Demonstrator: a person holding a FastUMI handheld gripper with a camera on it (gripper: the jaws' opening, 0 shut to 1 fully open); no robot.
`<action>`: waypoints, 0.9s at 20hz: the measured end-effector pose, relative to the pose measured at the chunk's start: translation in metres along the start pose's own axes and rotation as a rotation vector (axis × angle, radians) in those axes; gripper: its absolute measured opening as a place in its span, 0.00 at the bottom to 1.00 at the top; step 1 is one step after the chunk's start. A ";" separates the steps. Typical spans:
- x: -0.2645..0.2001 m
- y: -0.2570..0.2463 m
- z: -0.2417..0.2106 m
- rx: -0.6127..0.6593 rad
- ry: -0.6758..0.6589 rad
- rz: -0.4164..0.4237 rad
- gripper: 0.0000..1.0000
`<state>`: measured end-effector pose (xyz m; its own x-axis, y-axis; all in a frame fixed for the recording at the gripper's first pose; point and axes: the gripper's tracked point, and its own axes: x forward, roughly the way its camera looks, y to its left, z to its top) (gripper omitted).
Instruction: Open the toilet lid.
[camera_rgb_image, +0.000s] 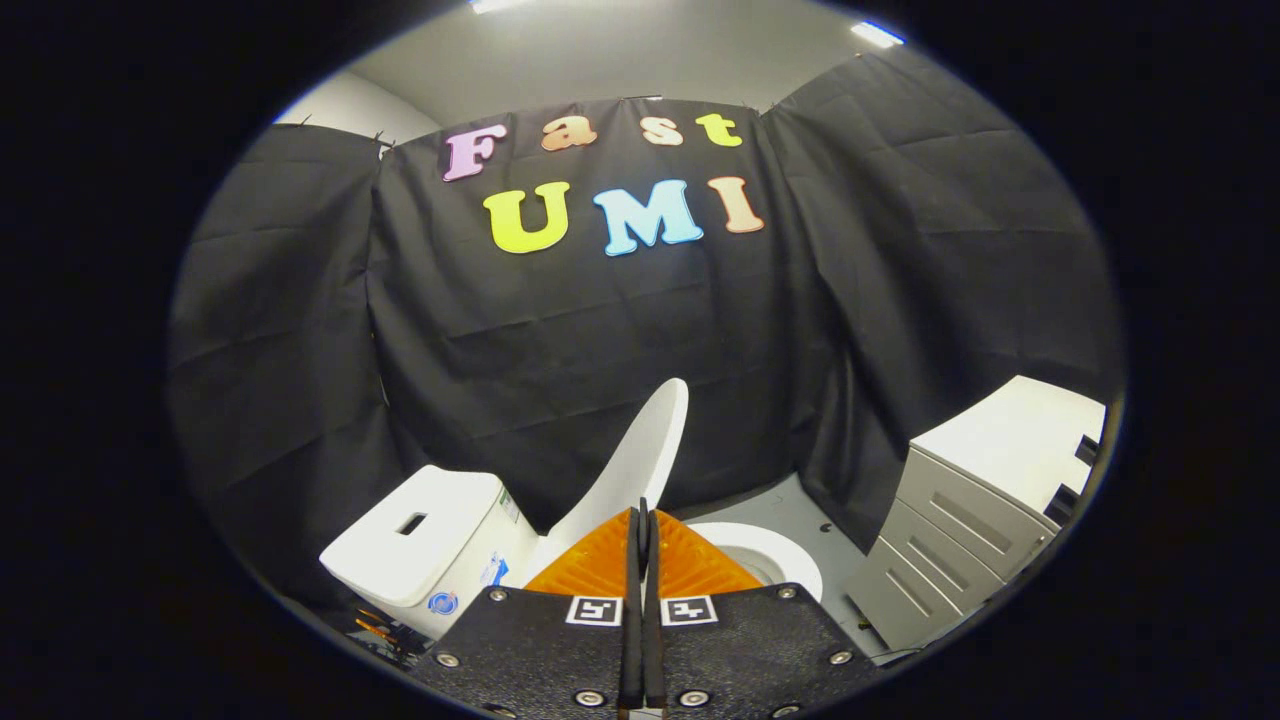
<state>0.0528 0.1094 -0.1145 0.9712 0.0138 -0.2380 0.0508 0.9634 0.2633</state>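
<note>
Claw (643, 530) fingers were pressed together, pinching the thin edge of the raised white plastic toilet lid (640, 460).

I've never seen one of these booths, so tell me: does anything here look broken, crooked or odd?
Nothing stands out. The toilet lid stands raised and tilted back toward the tank, the seat lies flat, and the drawer cabinet looks closed. The gripper has its fingers pressed together just before the lid.

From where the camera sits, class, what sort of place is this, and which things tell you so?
Probably a mock bathroom staged in a cloth-walled booth. A white toilet, its lid raised, stands just beyond the shut gripper, with its tank alongside. A grey drawer cabinet stands at the other side.
</note>
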 end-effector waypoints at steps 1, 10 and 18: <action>0.001 0.008 0.004 -0.004 0.001 0.009 0.00; -0.003 0.085 0.032 -0.125 -0.027 0.074 0.00; 0.000 0.143 0.044 -0.151 -0.058 0.144 0.00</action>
<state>0.0705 0.2357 -0.0356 0.9780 0.1427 -0.1524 -0.1205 0.9819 0.1464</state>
